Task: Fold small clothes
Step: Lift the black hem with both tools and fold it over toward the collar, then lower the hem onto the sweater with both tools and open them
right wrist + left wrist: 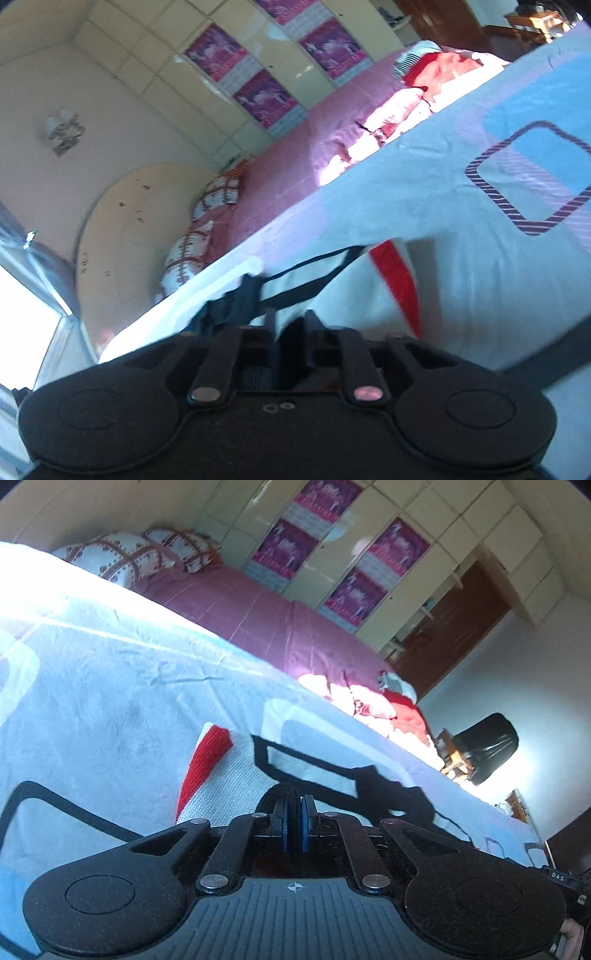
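Folding in progress on a bed covered by a pale blue sheet (110,686) printed with rounded squares. The garment is a small white knit top (236,786) with a red band (207,764) and black trim; it lies on the sheet directly ahead of both claws.

Left claw (294,821): blue pads pressed together, and black fabric bunches over the fingertips, so it appears clamped on the garment's black edge. Right claw (290,328): fingers stand a little apart; the view is blurred, white cloth lies in front of and partly between them, but I cannot tell whether the pads press on it.

Unfolded clothes (369,701), red and pink, sit in a heap further back on the magenta bedspread (258,613).

Risks, as judged:
- One side gripped and the other loose would let the fold go skew, with one corner dragged and the other left behind.
- The left claw's bite is thin; a fast pull could slip the hem out.
- The sheet is wrinkled and soft; a low claw could pinch sheet together with garment.
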`<action>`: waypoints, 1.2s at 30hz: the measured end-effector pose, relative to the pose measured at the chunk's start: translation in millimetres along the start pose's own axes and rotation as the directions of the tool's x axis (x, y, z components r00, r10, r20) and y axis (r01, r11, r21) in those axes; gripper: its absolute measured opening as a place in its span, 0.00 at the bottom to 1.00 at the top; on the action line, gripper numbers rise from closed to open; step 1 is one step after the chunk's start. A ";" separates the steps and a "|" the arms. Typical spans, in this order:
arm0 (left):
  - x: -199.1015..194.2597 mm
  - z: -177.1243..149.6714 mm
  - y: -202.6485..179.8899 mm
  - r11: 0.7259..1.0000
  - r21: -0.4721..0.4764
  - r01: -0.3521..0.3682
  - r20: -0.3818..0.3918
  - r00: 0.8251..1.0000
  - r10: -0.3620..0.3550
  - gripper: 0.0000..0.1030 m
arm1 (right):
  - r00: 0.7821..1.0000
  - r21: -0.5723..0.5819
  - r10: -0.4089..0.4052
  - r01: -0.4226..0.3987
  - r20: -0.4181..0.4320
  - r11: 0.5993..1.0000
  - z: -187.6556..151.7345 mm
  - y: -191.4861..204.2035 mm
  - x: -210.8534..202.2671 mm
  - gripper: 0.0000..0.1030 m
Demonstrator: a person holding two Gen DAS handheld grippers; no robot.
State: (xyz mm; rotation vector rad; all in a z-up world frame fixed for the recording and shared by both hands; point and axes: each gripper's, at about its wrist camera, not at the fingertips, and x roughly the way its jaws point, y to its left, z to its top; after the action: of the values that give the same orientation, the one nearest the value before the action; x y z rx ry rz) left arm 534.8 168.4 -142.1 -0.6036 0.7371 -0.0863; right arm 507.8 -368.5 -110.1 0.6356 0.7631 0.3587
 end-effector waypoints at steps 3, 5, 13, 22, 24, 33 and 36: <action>5.4 -3.4 -9.8 0.998 0.058 -0.005 0.014 1.000 0.004 0.07 | 0.999 -0.012 -0.007 0.008 0.045 1.000 6.1 -7.6 3.0 0.38; -5.0 -5.1 -17.0 0.991 0.131 0.005 0.048 0.999 -0.011 0.25 | 0.997 -0.060 0.017 -0.012 0.073 0.998 5.6 -6.0 -10.2 0.43; -26.2 15.9 -26.6 0.934 0.355 -0.040 0.107 0.994 0.002 0.62 | 0.999 -0.325 0.022 -0.031 -0.033 0.945 4.9 13.1 -9.6 0.45; 15.3 22.6 -38.0 0.888 0.459 -0.011 -0.071 0.996 0.049 0.57 | 0.993 -0.438 -0.048 -0.004 -0.107 0.899 -0.2 28.5 28.1 0.42; 26.8 17.1 -42.4 0.865 0.500 -0.033 -0.084 0.993 0.086 0.57 | 0.992 -0.475 -0.075 0.016 -0.106 0.880 -0.3 32.2 37.4 0.37; -0.8 9.3 -55.2 0.829 0.556 -0.062 0.049 0.998 0.042 0.05 | 0.993 -0.633 -0.117 0.088 -0.004 0.769 -11.0 54.4 38.3 0.05; -22.9 14.6 -49.3 0.867 0.490 -0.087 0.193 0.981 -0.011 0.05 | 0.992 -0.617 -0.076 0.125 0.106 0.777 -4.8 58.1 22.8 0.05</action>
State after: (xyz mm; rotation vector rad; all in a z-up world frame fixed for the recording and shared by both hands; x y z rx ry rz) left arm 533.8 141.2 -92.9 -0.0977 0.5099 -0.1738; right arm 515.3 -310.7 -87.0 -0.0243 0.5526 0.4573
